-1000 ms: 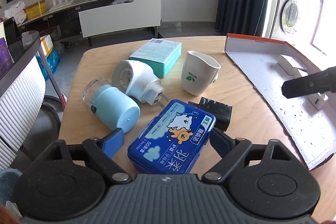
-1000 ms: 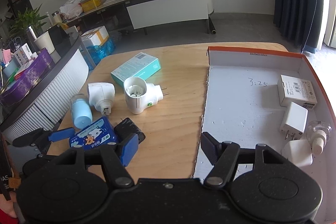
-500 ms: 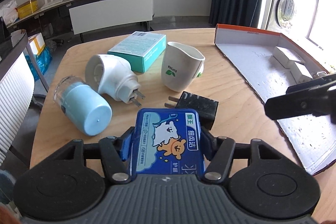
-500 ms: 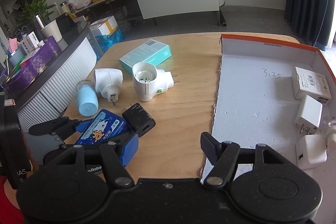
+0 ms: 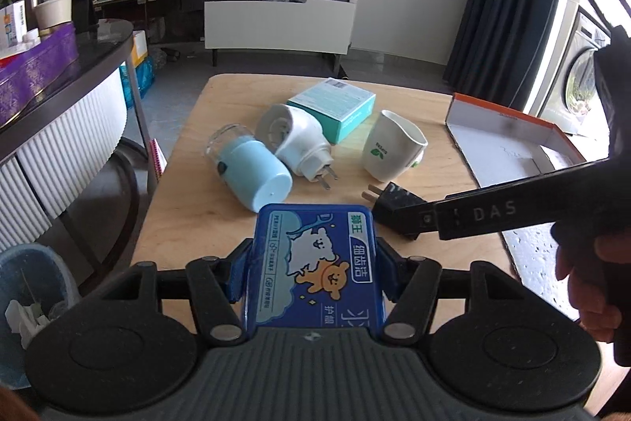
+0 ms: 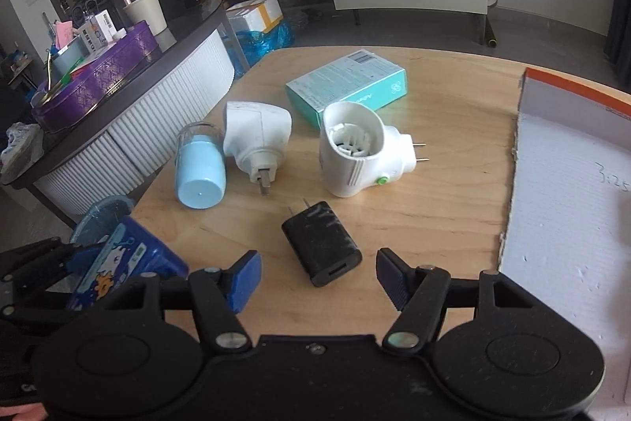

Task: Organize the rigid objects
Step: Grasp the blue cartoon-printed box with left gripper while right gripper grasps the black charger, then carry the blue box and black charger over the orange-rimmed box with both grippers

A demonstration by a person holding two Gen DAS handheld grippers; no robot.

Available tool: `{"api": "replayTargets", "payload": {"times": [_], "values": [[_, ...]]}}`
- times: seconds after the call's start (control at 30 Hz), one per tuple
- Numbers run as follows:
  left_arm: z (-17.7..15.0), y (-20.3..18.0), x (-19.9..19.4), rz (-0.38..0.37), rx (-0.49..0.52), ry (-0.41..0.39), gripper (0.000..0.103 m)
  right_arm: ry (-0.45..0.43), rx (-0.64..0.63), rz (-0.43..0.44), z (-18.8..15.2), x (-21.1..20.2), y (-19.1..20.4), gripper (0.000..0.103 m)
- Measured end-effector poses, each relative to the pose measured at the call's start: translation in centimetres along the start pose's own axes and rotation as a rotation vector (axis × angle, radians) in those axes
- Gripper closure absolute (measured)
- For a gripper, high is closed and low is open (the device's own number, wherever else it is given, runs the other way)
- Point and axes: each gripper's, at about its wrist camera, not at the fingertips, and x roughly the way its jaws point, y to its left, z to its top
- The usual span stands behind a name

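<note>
My left gripper (image 5: 313,275) is shut on a blue floss box (image 5: 315,263) with a cartoon bear and holds it above the table's near edge; the box also shows in the right wrist view (image 6: 118,263). My right gripper (image 6: 319,275) is open and empty, its fingers on either side of a black charger (image 6: 321,243), just above it. The charger also shows in the left wrist view (image 5: 398,208). On the wooden table (image 6: 453,192) lie a light blue capped bottle (image 6: 201,166), two white plug-in devices (image 6: 256,141) (image 6: 355,152) and a teal box (image 6: 347,85).
An orange-edged cardboard tray (image 6: 572,208) with a white floor lies at the right. A dark counter with a purple box (image 6: 94,81) stands left of the table. A bin (image 5: 27,287) sits on the floor at the lower left.
My left gripper closed on the blue floss box and lifted it back off the table. My right gripper swung left from the tray to over the black charger.
</note>
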Motion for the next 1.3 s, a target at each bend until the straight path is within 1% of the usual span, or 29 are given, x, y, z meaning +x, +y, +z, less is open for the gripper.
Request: {"api": "replayTargets", "payload": {"times": [0.1,0.17,0.2,0.23,0.3,0.33,0.43,0.6,0.73,0.87,0.93,1.1,1.2,1.3], "values": [[0.3,0.6,0.0,0.023,-0.03,-0.002,0.04,0.011,-0.038,-0.015,0.7,1.7,0.4,0.025],[0.4,1.1,0.2,0.034,-0.047,0.0,0.04,0.023,-0.056,-0.008,1.0,2.7,0.7,0.024],[0.3,1.3,0.3,0.041,-0.055,0.0,0.04,0.016,-0.072,-0.01,1.0,3.0,0.9,0.025],[0.4,1.5,0.4,0.046,-0.064,0.002,0.04,0.011,-0.09,-0.017,1.0,3.2,1.2,0.029],[0.5,1.8,0.5,0.05,-0.083,0.009,0.04,0.005,-0.136,-0.056,0.8,3.3,2.0,0.058],[0.5,2.0,0.5,0.051,-0.091,0.011,0.04,0.005,-0.165,-0.073,0.6,3.2,2.4,0.058],[0.5,2.0,0.4,0.057,-0.092,0.007,0.04,0.009,-0.198,-0.069,-0.3,2.8,3.0,0.059],[0.6,1.9,0.0,0.053,-0.115,0.002,0.04,-0.017,-0.126,-0.092,-1.0,1.3,2.8,0.059],[1.2,1.5,-0.7,0.05,-0.125,-0.005,0.04,-0.062,-0.071,-0.082,-1.0,-1.7,2.5,0.059],[1.8,0.8,-1.2,0.048,-0.148,-0.009,0.04,-0.112,-0.022,-0.1,-1.2,-5.2,2.3,0.059],[2.1,0.2,-1.5,0.056,-0.137,-0.011,0.04,-0.132,0.006,-0.105,-1.4,-6.7,2.0,0.059],[2.6,-1.3,-2.2,0.049,-0.119,-0.022,0.04,-0.165,0.034,-0.143,-2.1,-9.7,1.6,0.059],[2.8,-2.2,-2.5,0.049,-0.107,-0.022,0.04,-0.174,0.058,-0.152,-2.7,-10.9,1.1,0.059],[2.8,-3.2,-2.8,0.035,-0.094,-0.023,0.04,-0.185,0.057,-0.182,-3.1,-12.0,0.8,0.059]]}}
